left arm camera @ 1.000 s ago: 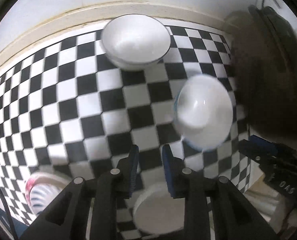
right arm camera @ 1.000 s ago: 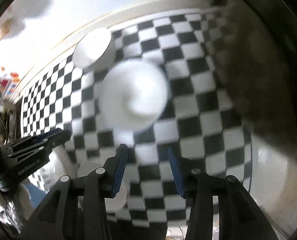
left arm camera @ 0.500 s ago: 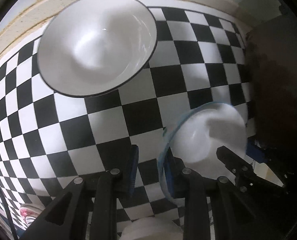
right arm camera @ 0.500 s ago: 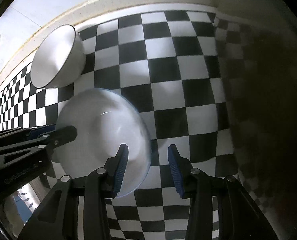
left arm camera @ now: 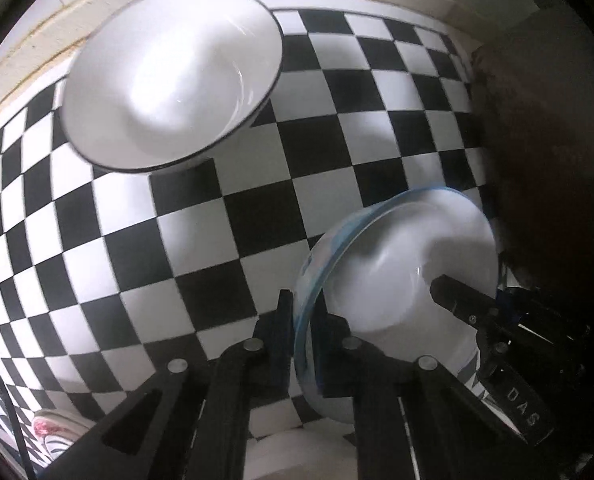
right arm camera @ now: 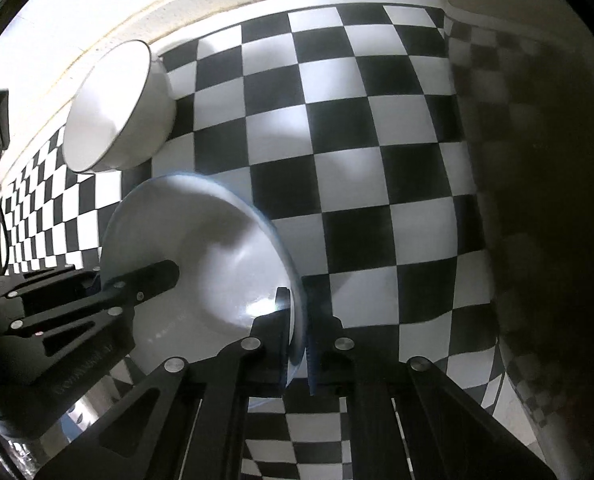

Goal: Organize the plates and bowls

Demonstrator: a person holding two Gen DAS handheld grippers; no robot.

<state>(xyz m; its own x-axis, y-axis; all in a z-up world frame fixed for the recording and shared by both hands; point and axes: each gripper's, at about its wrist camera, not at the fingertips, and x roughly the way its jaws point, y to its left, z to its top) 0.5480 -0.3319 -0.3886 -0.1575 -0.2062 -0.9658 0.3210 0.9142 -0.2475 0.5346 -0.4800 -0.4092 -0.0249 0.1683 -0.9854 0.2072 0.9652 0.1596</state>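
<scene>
**Item: blue-rimmed bowl, held at two points of its rim**

Location, left to right. At the far left, the black-rimmed bowl (left arm camera: pixel 169 76) stands alone on the checked tablecloth (left arm camera: pixel 257 216), near the pale edge of the table, well apart from my grip. Right of it, close under both cameras, sits the blue-rimmed bowl (left arm camera: pixel 397 276).

Grip. My left gripper (left arm camera: pixel 303 320) has just been closing and now pinches the bowl's left rim, one finger outside the wall and one inside. My right gripper (right arm camera: pixel 297 328) has likewise just been closing and clamps the opposite rim, the thin edge caught between its blue pads. In the right wrist view the left gripper's fingers reach over the bowl from the left side. Whether the bowl's foot rests on the cloth or has left it, I cannot tell.

Handling, as I judge it. Glazed ceramic or similar: stiff, smooth, likely slippery under the pads, and breakable if dropped or knocked against the other bowl. Moderate weight; a rim pinch from one side alone would let it tip, so two opposed holds suit it. The rim is the only part thin enough for my jaws; the wall below curves away.

Caution. I should lift level, both hands together, and lower it gently if nesting it into the black-rimmed bowl.
</scene>
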